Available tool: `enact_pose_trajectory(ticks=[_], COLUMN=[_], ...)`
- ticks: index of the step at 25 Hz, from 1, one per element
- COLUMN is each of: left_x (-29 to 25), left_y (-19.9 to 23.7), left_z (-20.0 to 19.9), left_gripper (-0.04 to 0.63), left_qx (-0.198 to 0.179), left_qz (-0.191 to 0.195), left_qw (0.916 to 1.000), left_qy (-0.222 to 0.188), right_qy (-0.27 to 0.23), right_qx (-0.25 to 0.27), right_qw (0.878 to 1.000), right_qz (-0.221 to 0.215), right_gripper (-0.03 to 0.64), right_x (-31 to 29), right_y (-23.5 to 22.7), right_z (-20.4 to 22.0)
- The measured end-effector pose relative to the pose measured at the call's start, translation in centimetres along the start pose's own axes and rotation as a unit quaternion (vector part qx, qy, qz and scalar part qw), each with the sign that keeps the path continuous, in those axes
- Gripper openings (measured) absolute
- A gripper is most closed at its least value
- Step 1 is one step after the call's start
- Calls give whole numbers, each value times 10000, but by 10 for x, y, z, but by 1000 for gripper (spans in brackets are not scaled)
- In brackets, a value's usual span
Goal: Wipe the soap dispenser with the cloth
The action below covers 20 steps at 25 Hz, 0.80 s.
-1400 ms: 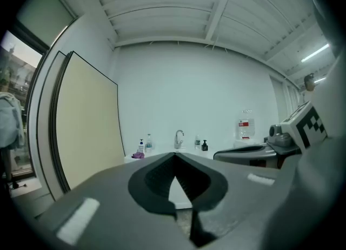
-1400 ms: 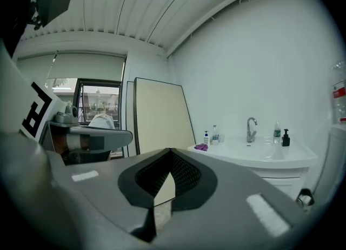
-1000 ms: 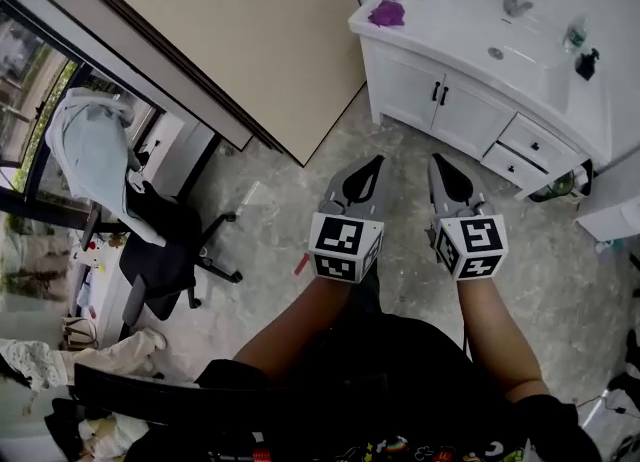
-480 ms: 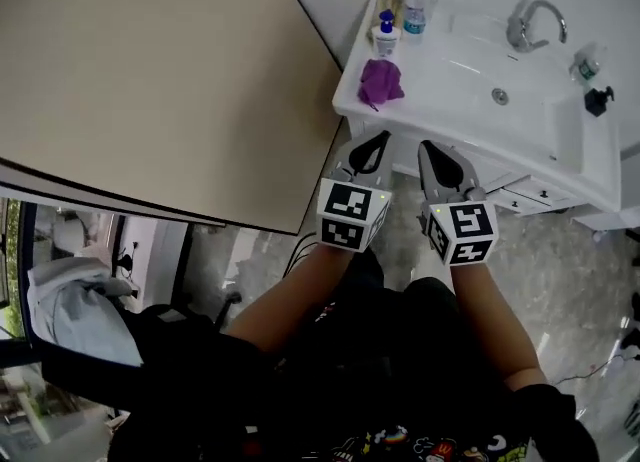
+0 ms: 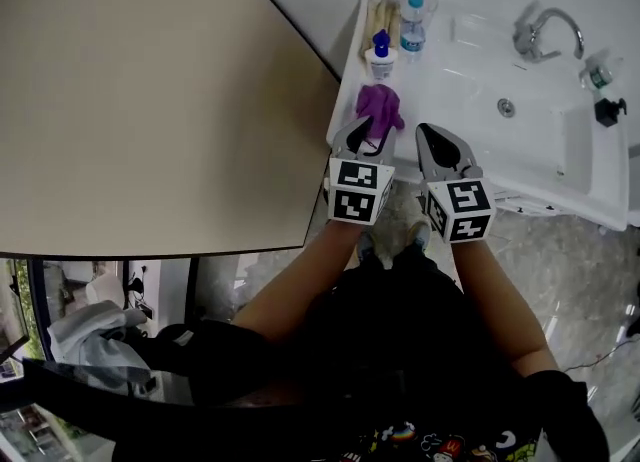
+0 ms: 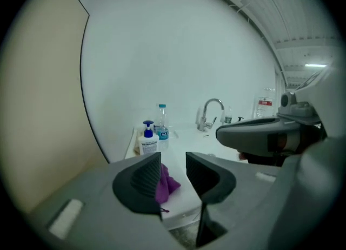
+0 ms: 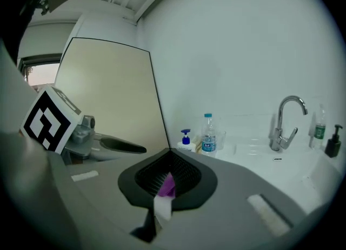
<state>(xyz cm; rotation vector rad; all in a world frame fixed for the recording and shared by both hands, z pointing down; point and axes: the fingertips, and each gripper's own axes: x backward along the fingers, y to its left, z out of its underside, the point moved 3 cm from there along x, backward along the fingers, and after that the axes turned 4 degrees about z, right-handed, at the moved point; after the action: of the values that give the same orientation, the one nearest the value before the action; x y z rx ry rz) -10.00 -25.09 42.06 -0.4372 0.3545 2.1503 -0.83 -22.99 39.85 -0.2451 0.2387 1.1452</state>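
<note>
A white soap dispenser with a blue pump (image 5: pixel 380 53) (image 6: pixel 147 139) (image 7: pixel 186 139) stands at the left end of the white vanity top (image 5: pixel 440 80). A crumpled purple cloth (image 5: pixel 378 106) (image 6: pixel 166 183) lies just in front of it, near the counter's front edge. My left gripper (image 5: pixel 361 130) (image 6: pixel 174 163) is open and hovers at that edge, with the cloth showing through the gap between its jaws, untouched. To its right, my right gripper (image 5: pixel 433 134) (image 7: pixel 167 177) is shut and holds nothing; only a sliver of purple shows past its jaws.
A water bottle with a blue label (image 5: pixel 413 20) stands beside the dispenser. Further right are the basin (image 5: pixel 505 105), a chrome faucet (image 5: pixel 545 30), a small green-labelled bottle (image 5: pixel 598 72) and a black pump bottle (image 5: pixel 608 108). A large beige panel (image 5: pixel 150 100) rises on the left.
The person has walked up to the vanity. Both grippers went from over the floor to the counter's front edge, the left one arriving at the purple cloth.
</note>
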Motion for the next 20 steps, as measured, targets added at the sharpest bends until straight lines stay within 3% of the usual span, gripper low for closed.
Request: enact_pose_trajectory(ticks=[5, 8, 14, 17, 18, 20], left_x=[-39, -70, -125, -141, -144, -147], left_y=[24, 40, 58, 60, 62, 66], left_z=[9, 25, 62, 73, 75, 75], left_gripper=[152, 201, 230, 230, 214, 113], left_qx=[74, 148, 241, 145, 120, 26], left_qz=[-395, -450, -346, -327, -356, -429], left_qw=[9986, 9955, 9778, 9697, 9686, 9678], left_qy=[331, 816, 2051, 2417, 2458, 2479], right_qy=[128, 233, 378, 384, 376, 351], right_qx=[34, 27, -126, -213, -237, -277], right_qw=[9999, 9997, 9992, 9990, 9990, 9990], right_qz=[9, -29, -54, -5, 17, 54], right_gripper=[23, 23, 23, 23, 23, 23], right_x=[-37, -51, -64, -66, -67, -67], right_y=[-27, -36, -48, -56, -59, -63], right_z=[5, 9, 18, 18, 17, 16])
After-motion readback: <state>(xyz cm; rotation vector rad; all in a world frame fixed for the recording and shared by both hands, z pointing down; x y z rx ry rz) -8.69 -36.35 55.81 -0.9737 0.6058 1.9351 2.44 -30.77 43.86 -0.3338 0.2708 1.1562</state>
